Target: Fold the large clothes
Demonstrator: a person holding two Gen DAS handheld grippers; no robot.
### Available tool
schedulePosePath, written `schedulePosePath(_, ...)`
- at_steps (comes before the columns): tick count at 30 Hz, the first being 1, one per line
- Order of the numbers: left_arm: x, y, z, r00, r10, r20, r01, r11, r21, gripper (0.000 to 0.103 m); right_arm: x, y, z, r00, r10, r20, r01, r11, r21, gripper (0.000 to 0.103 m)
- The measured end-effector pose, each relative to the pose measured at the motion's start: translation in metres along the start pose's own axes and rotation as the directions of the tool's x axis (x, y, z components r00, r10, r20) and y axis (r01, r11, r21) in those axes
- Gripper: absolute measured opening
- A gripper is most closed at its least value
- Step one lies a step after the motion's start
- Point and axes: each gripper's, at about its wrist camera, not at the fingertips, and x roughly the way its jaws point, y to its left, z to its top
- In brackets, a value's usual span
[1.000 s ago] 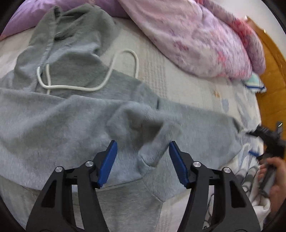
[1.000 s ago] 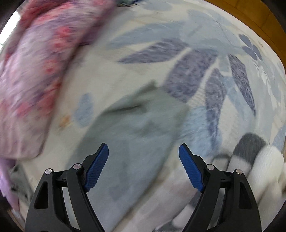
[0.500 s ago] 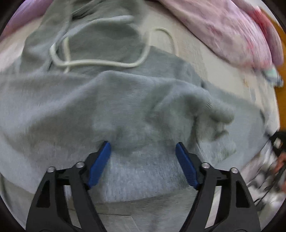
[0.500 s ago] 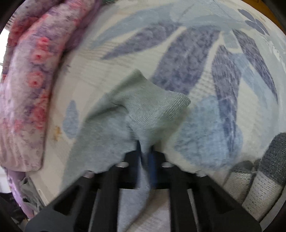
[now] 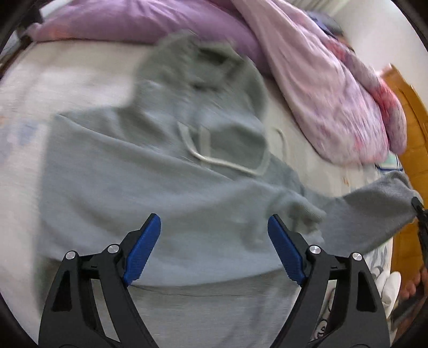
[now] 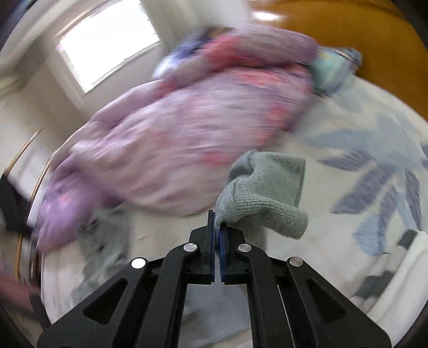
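Note:
A grey hoodie [image 5: 149, 187] with a white drawstring [image 5: 214, 160] lies spread on the bed, hood toward the pillows. My left gripper [image 5: 214, 249] is open and empty, hovering above the hoodie's body. The hoodie's right sleeve [image 5: 374, 211] stretches off to the right and is lifted. My right gripper [image 6: 217, 227] is shut on the sleeve's ribbed cuff [image 6: 264, 192] and holds it above the bed. The right gripper shows at the far right edge of the left wrist view [image 5: 418, 208].
A pink floral quilt [image 5: 334, 93] is bunched along the back right of the bed. A purple pillow [image 5: 120, 21] lies behind the hood. An orange wooden bed frame [image 5: 412, 128] is at the right. The leaf-patterned bedsheet [image 6: 374, 166] lies under the cuff.
My right gripper has closed on the sleeve cuff and lifted it, swinging up toward the quilt. My left gripper has pulled back and up from the hoodie, staying open.

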Motion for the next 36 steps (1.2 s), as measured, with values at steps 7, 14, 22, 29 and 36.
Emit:
schedulePosePath(7, -0.049, 0.100, 0.020, 0.995, 0.077, 0.061, -0.072, 0.994, -0.083, 0.083, 0.036, 0.187, -0.089, 0.977, 0.175, -0.119, -0.195, 0.963, -0.185, 0.002)
schedulePosePath(14, -0.063, 0.188, 0.004, 0.987, 0.155, 0.051, -0.146, 0.977, -0.159, 0.083, 0.108, 0.321, -0.206, 0.902, 0.209, -0.378, -0.341, 0.883, -0.323, 0.004)
schedulePosePath(22, -0.076, 0.238, -0.009, 0.981, 0.186, 0.055, -0.164, 0.946, -0.279, 0.083, 0.128, 0.321, -0.241, 0.796, 0.188, -0.575, -0.394, 0.882, -0.257, 0.040)
schedulePosePath(29, -0.086, 0.192, 0.006, 0.993, 0.023, 0.112, 0.002, 0.976, -0.218, 0.083, 0.080, 0.244, -0.177, 0.852, 0.252, -0.459, -0.368, 0.911, -0.184, 0.055)
schedulePosePath(36, 0.007, 0.144, 0.013, 0.986, 0.122, -0.111, -0.126, 0.992, -0.031, 0.083, 0.125, 0.134, -0.135, 0.892, 0.035, -0.450, -0.110, 0.984, -0.142, 0.038)
